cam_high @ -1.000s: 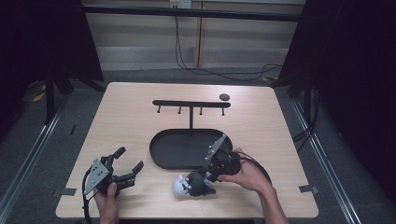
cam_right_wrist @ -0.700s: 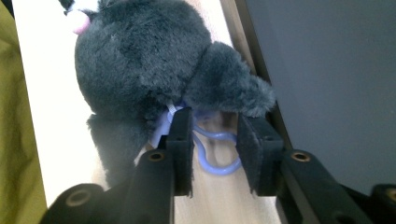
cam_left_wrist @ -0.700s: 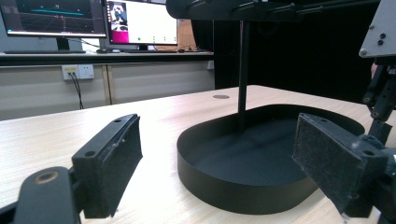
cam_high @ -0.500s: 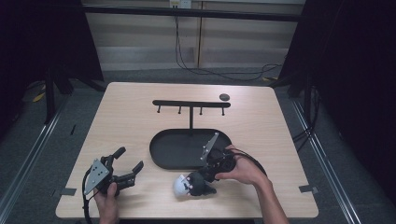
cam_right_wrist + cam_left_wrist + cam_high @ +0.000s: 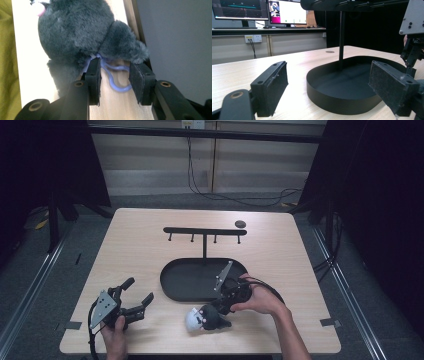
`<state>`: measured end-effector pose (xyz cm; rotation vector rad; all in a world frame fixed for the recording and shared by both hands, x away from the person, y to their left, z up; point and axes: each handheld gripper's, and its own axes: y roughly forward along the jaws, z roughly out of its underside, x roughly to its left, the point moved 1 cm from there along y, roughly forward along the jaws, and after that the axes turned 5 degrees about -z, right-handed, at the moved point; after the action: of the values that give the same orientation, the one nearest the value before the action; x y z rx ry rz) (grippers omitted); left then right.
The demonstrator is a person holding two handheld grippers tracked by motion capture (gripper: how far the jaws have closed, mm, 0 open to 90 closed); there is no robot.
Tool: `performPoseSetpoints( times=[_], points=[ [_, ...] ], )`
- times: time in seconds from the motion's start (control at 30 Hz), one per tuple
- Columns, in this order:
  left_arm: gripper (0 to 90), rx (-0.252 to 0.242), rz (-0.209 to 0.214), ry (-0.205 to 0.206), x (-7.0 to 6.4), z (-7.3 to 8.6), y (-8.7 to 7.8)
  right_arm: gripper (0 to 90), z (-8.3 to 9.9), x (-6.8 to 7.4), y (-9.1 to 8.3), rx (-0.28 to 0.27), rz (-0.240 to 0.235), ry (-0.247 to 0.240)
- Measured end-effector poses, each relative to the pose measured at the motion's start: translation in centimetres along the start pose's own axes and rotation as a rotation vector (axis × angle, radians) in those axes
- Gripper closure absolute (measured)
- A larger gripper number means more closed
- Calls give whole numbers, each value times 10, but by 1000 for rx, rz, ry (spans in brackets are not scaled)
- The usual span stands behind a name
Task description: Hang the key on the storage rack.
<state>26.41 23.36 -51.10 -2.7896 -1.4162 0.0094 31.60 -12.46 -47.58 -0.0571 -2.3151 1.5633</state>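
On the near edge of the table (image 5: 150, 240) in the high view, the plush toy (image 5: 202, 318) lies just in front of the black oval tray (image 5: 172, 285), with your right gripper (image 5: 216, 312) pressed down against its dark back. Your left gripper (image 5: 136, 299) rests well apart to the left, jaws spread wide and holding nothing. Since a second ago your right hand (image 5: 260, 297) has dropped lower and closer to the toy, while the left has stayed put.

In the left gripper view, your jaws stand far apart, framing the tray (image 5: 342, 105) and the black post (image 5: 341, 37) of the hook stand rising from it.

In the right gripper view, your jaws are partly open. The toy's purple loop (image 5: 117, 75) lies between the two pads, near the left one, not yet pinched. The grey fur (image 5: 75, 30) bulges just beyond the tips.
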Motion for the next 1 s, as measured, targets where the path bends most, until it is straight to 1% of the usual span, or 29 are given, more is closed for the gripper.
performPoseSetpoints(
  times=[0.03, 0.07, 0.17, 0.23, 0.27, 0.3, 0.37, 0.4, 0.47, 0.5, 0.53, 0.57, 0.6, 0.63, 0.67, 0.7, 0.77, 0.83, 0.87, 0.9, 0.93, 1.0],
  points=[
    [152, 0, 0, 0, 0, 0, 0, 625, 0, 0, 0, 0, 0, 0],
    [152, 0, 1, -1, 0, 0, 0, 625, -1, 0, 0, 10, 1, -11],
    [152, 0, 2, 0, 0, 0, 0, 644, -1, 2, 1, 30, -5, -12],
    [152, 0, 2, 0, 0, 0, 0, 658, 0, 2, 1, 36, -10, -6],
    [152, 0, 2, 0, 0, 0, 0, 689, 1, 4, 0, 52, -13, 11],
    [152, 0, 2, 0, 0, 0, 0, 694, 2, 4, -1, 58, -19, 17],
    [152, 0, 1, 0, 0, 0, 0, 711, 3, 5, -1, 63, -27, 19],
    [152, 0, 1, 0, 0, 0, 0, 716, 4, 9, -2, 82, -49, 32],
    [152, 0, 1, 0, 0, 0, 0, 716, 4, 11, -3, 76, -44, 24],
    [153, 0, 1, 0, 0, 0, 0, 714, 4, 12, -5, 68, -41, 27],
    [152, 1, 1, 0, 0, 0, 0, 713, 4, 11, -7, 44, -29, 9],
    [152, 1, 1, 0, 0, 0, 0, 713, 4, 11, -7, 44, -29, 9],
    [152, 0, 1, 0, 0, 0, 0, 712, 3, 9, -10, 26, -26, -1],
    [152, 0, 1, 0, 0, 0, 0, 712, 3, 9, -10, 26, -26, -1],
    [152, 0, 1, 0, 0, 0, 0, 700, 2, 7, -7, 55, -32, -7],
    [152, 0, 1, 0, 0, 0, 0, 691, 1, 7, -4, 63, -29, -13],
    [152, 0, 1, 0, 0, 0, 0, 665, -2, 7, -2, 55, -34, -25],
    [152, 0, 2, 0, 0, 0, 0, 658, -5, 7, -2, 47, -30, -41],
    [152, 0, 2, 0, 0, 0, 0, 658, -5, 7, -2, 47, -30, -41],
    [152, 0, 2, 0, 0, 0, 0, 649, -7, 6, 1, 49, -42, -46],
    [152, 0, 2, 0, 0, 0, 0, 649, -7, 6, 1, 49, -42, -46],
    [152, 0, 2, 0, 0, 0, 0, 664, -8, 5, 5, 67, -58, -45]
  ],
)
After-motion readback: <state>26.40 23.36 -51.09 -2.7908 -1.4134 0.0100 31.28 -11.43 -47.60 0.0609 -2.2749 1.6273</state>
